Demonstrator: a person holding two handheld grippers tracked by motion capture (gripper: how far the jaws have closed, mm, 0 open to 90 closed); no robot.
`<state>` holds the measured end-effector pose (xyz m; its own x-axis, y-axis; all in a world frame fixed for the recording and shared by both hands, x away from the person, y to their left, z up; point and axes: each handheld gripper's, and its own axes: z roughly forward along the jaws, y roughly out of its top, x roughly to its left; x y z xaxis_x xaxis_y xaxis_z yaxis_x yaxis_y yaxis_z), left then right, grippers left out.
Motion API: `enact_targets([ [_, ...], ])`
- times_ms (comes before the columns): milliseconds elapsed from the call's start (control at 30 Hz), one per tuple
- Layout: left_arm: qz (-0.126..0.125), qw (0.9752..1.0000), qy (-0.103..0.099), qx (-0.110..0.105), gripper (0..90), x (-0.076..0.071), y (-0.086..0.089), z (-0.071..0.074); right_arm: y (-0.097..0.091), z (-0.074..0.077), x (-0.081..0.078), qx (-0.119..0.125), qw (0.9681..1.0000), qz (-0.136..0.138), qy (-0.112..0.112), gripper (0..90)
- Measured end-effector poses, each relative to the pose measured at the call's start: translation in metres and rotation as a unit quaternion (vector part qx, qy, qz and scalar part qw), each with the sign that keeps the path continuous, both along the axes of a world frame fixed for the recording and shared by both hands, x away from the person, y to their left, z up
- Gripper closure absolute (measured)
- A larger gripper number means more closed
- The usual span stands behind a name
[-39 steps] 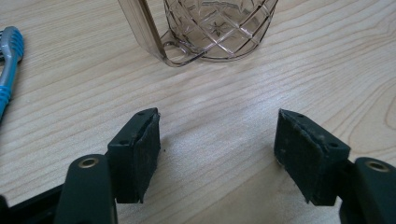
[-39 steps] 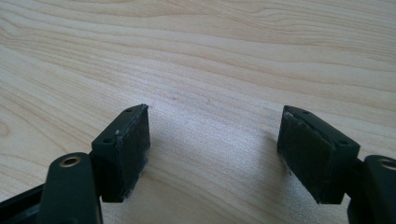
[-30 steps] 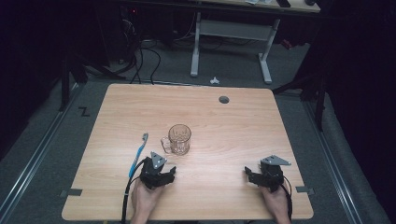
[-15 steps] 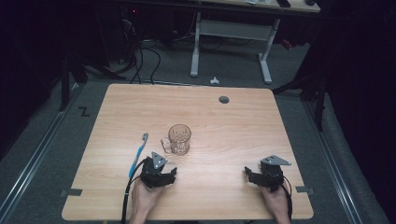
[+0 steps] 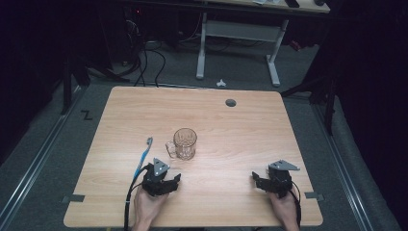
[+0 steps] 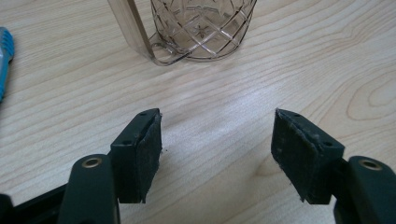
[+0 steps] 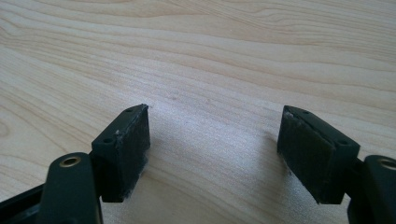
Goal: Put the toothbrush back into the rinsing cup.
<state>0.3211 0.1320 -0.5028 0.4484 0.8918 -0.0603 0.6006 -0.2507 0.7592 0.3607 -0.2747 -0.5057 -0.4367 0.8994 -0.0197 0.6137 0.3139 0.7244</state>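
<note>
While the left gripper [image 5: 169,182] rests low on the wooden table [image 5: 240,125] near its front edge, the glass mug [image 5: 183,144] stands upright just ahead of it, apart from the jaws, its handle turned toward the blue-handled tool [image 5: 143,156] lying to the left. That gripper's jaws are spread wide with only bare wood between them, and they have just been closing a little. The right gripper [image 5: 260,181], well apart from the mug at the table's right front, also has its jaws parted over empty wood.

Against the earlier high views, mug, tool and both hands sit where they did.

From the left gripper view, the mug's [image 6: 201,28] cut diamond-and-star pattern and clear handle show close up, beyond the pads [image 6: 150,154]; the high view gives only a small brownish glass. The right gripper view has plain wood grain past its pads [image 7: 137,140].
</note>
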Motion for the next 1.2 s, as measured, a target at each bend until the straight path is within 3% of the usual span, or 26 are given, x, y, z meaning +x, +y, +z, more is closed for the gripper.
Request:
enact_targets([
  [467,0.009,0.9998,-0.006,-0.016,34.0,-0.012,0.014,0.009,0.000,0.000,0.000,0.000,1.0000,0.000,0.000,25.6],
  [567,0.012,0.9997,-0.014,-0.014,33.8,-0.015,0.016,0.012,0.000,0.000,0.000,0.000,1.0000,0.000,0.000,25.6],
  [1200,0.026,0.9995,-0.015,0.001,33.9,-0.024,0.037,0.021,0.000,0.000,0.000,0.000,1.0000,0.001,0.000,25.6],
])
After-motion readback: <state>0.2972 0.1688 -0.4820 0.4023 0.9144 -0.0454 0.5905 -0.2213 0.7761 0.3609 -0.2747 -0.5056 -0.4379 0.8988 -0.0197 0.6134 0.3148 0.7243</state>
